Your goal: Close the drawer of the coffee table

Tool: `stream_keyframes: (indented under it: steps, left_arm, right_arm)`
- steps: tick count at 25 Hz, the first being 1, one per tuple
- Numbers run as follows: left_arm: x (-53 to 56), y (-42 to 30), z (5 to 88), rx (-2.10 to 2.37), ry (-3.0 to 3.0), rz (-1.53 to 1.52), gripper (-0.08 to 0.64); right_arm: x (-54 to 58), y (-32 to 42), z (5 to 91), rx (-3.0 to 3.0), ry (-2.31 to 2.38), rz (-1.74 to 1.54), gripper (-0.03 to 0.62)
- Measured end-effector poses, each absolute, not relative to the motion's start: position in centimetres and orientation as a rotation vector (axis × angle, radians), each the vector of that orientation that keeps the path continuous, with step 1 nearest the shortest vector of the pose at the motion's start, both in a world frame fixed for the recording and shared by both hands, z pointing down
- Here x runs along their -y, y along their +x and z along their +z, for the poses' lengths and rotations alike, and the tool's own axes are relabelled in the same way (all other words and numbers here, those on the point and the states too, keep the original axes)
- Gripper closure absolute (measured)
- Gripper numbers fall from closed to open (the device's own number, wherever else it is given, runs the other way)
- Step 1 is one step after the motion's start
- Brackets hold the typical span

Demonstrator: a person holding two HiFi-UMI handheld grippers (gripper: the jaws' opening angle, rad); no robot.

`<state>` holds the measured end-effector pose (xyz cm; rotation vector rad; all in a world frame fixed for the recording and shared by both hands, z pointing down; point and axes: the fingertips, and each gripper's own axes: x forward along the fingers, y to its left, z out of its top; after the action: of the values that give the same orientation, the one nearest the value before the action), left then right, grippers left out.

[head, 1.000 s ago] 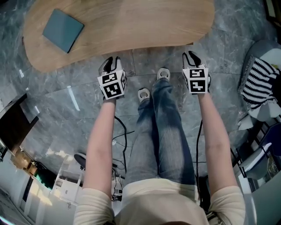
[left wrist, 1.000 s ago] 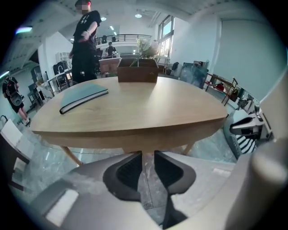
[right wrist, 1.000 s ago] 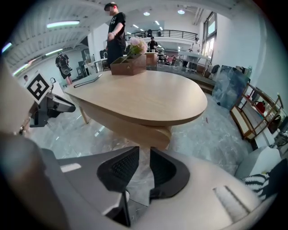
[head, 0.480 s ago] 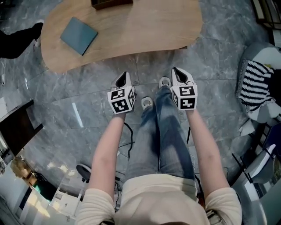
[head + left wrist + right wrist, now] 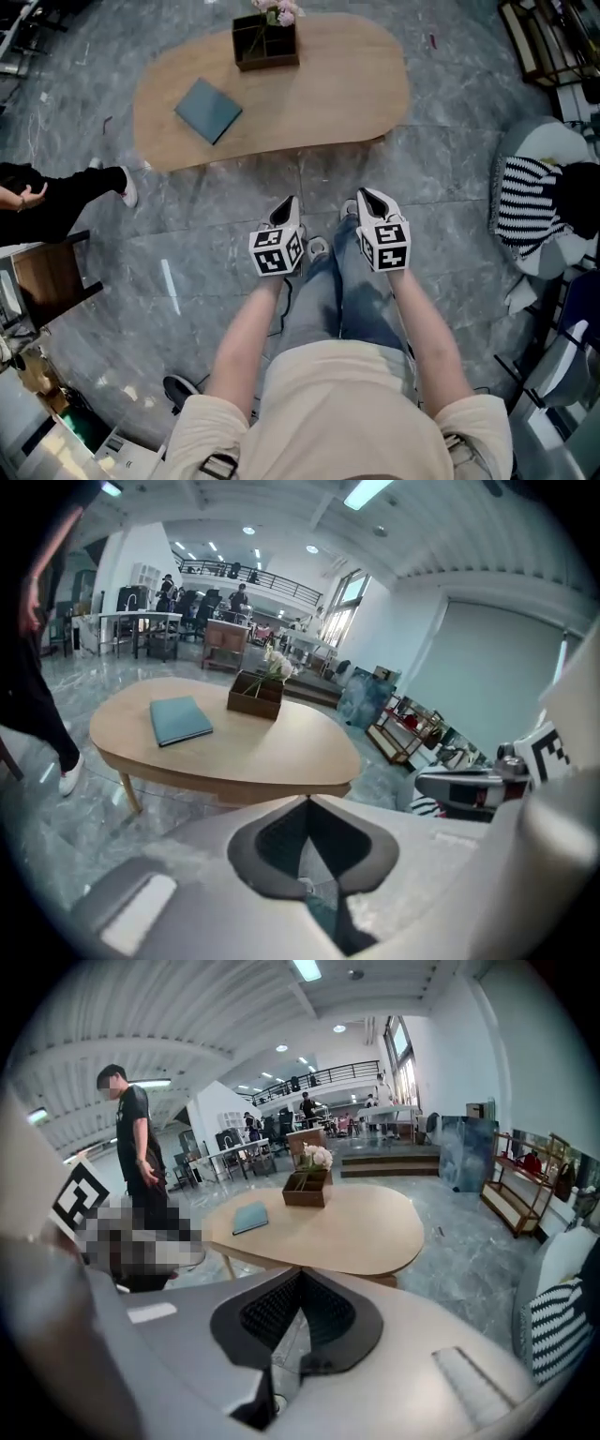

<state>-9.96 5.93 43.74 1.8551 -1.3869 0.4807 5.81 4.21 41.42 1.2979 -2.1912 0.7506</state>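
The oval wooden coffee table [image 5: 309,103] stands ahead of me on the grey stone floor. A teal book [image 5: 208,111] and a dark wooden box with flowers [image 5: 265,42] lie on its top. I see no drawer sticking out from under the top. My left gripper [image 5: 289,202] and right gripper [image 5: 364,195] hang side by side in the air, well short of the table's near edge. Both are shut and hold nothing. The left gripper view shows its shut jaw tips [image 5: 307,799] below the table [image 5: 281,752]; the right gripper view shows the same [image 5: 300,1272], table [image 5: 347,1227] beyond.
A person's dark-clad leg and shoe [image 5: 75,192] reach in at the left, and a person in black [image 5: 141,1147] stands left of the table. A striped cloth [image 5: 525,202] lies on a seat at the right. A low shelf [image 5: 548,42] stands at the far right.
Both grippers have risen and drawn back from the table's near edge, closer together. Their jaws have closed. The head view now takes in the whole table.
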Motion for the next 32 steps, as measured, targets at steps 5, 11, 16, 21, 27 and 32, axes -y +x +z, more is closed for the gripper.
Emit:
stream_keyframes:
  steps: [5,11,16,21,27,32]
  left_arm:
    - [-7.6,-8.7,38.5,1.351,1.897,0.468,0.558]
    - [-9.2,-7.6,32.5,1.317,1.917,0.444,0.558]
    - [-9.6,-6.6,27.5,1.29,1.974,0.428,0.558]
    - [-10.0,-6.4,23.7,1.295,2.031,0.394,0.558]
    - [-11.2,-7.1,21.5,1.286,2.066,0.351,0.558]
    - [-11.4,-8.3,20.8,1.295,2.055,0.32,0.558]
  right_arm:
    - [-5.8,5.5,36.0,2.243,1.271,0.686,0.591]
    - [-7.7,5.0,30.2,2.294,1.269,0.667,0.591]
    - [-8.6,4.0,25.6,2.363,1.26,0.659,0.591]
    - [-8.9,3.8,22.4,2.419,1.266,0.634,0.591]
    - [-9.6,3.8,19.5,2.483,1.287,0.643,0.591]
    - [-9.9,3.0,18.4,2.51,1.272,0.624,0.591]
